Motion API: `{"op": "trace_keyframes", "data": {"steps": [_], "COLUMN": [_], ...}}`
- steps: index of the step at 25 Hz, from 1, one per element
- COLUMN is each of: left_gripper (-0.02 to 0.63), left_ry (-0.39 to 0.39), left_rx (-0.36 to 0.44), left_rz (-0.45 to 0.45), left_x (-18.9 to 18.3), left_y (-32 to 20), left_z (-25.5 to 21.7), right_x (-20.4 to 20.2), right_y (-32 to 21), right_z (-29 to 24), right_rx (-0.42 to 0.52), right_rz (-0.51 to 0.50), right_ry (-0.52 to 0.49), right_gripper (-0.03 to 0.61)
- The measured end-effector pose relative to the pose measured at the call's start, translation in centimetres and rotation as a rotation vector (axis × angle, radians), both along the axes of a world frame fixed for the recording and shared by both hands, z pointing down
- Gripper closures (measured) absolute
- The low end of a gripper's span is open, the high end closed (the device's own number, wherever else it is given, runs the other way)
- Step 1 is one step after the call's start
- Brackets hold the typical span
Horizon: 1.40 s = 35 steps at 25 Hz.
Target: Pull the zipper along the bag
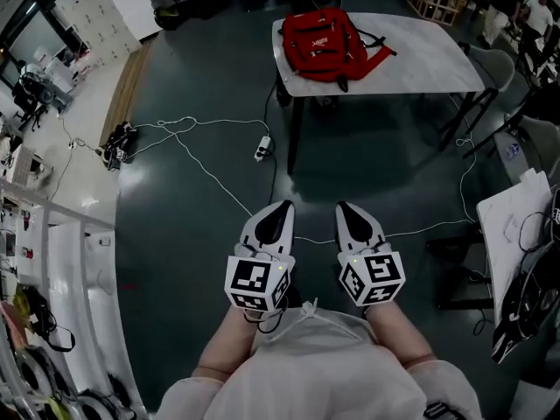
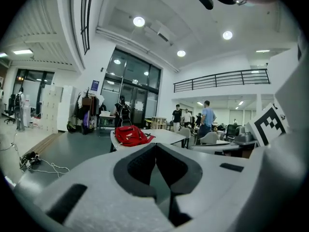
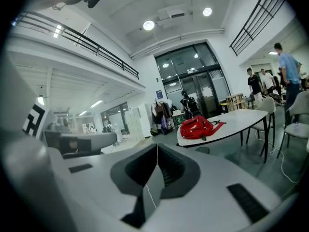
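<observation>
A red backpack [image 1: 325,44] lies on a white table [image 1: 420,59] far ahead of me, its straps trailing to the right. It shows small in the left gripper view as the backpack [image 2: 130,135] and in the right gripper view as the backpack [image 3: 197,127]. My left gripper [image 1: 282,206] and right gripper [image 1: 343,208] are held side by side close to my body, well short of the table. Both are shut with nothing between the jaws, as also seen at the left gripper [image 2: 155,146] and the right gripper [image 3: 157,147].
White cables [image 1: 201,160] and a power strip [image 1: 262,148] lie on the dark floor between me and the table. A black device [image 1: 118,143] sits on the floor at left. Chairs [image 1: 499,68] stand right of the table. A second white table [image 1: 516,226] with cables is at right. People stand in the background.
</observation>
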<state>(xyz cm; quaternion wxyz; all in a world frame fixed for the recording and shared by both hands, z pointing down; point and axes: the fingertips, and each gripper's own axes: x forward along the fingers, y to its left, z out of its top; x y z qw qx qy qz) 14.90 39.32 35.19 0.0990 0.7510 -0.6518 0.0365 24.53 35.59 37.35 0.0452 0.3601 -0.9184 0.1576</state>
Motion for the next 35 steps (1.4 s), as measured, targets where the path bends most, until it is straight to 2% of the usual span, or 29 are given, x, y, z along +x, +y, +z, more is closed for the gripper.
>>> {"op": "trace_keyframes", "data": {"steps": [7,14,20,26,30,35], "left_gripper": [0.595,0.595,0.595,0.595,0.595,0.595], "left_ry": [0.04,0.083,0.082,0.08,0.071,0.074], "left_rx": [0.02,0.006,-0.011,-0.042,-0.05,-0.074], "left_rz": [0.09,0.13,0.158,0.134,0.138,0.18], "left_x": [-12.2,-20.2,-22.7,-25.0,-25.6,-24.7], "left_y": [-6.4,-9.8,-12.8,-17.9,-23.0,-31.0], "left_z": [-2.1,-2.1,-1.1,0.4,1.3,2.5], "right_x": [-11.4,-19.4,-22.5,-25.0,-26.3,-26.3], "right_y": [-5.6,-8.6,-13.3,-18.3,-23.8,-32.3], "right_z": [-2.3,-2.9,-2.6,-0.8,-0.2,1.3], "right_rx": [0.026,0.013,0.007,-0.021,-0.024,-0.072], "right_rz": [0.089,0.126,0.157,0.119,0.111,0.15], "right_ry": [0.024,0.053,0.066,0.083,0.065,0.054], "right_gripper": [0.551,0.551,0.551,0.551,0.551,0.551]}}
